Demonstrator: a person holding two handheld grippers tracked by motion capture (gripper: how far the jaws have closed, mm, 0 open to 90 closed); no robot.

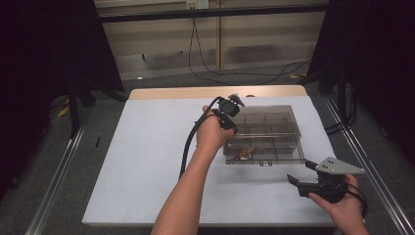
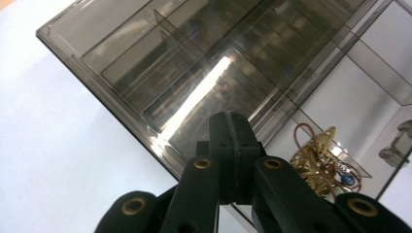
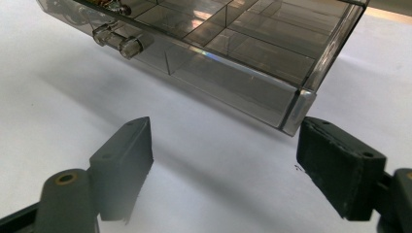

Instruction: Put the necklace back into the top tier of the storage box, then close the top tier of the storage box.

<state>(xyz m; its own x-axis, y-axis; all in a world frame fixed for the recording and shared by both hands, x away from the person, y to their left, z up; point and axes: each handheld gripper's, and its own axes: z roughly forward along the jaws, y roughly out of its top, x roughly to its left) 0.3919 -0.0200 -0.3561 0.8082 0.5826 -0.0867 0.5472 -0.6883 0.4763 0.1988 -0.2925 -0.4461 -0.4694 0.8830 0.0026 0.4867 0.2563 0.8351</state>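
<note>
Left gripper (image 1: 230,113) is hovering over the smoky clear organizer box (image 1: 274,128) mid-worktop (image 1: 147,161), jaws pinched fully together, empty. Right gripper (image 3: 223,165) is waiting near the box's front corner, jaws wide, holding nothing. Likely next: steadying the box, handling the gold jewelry (image 2: 318,158) inside.

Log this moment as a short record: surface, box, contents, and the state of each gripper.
surface: white table cover
box: clear smoked plastic organiser box with dividers, lid partly slid open
contents: tangle of gold jewellery in a near-corner compartment; other compartments look empty
left gripper: shut, jaws pressed together over the lid edge; no thing seen between them
right gripper: open, low over the cover near the box's front corner, holding nothing
</note>
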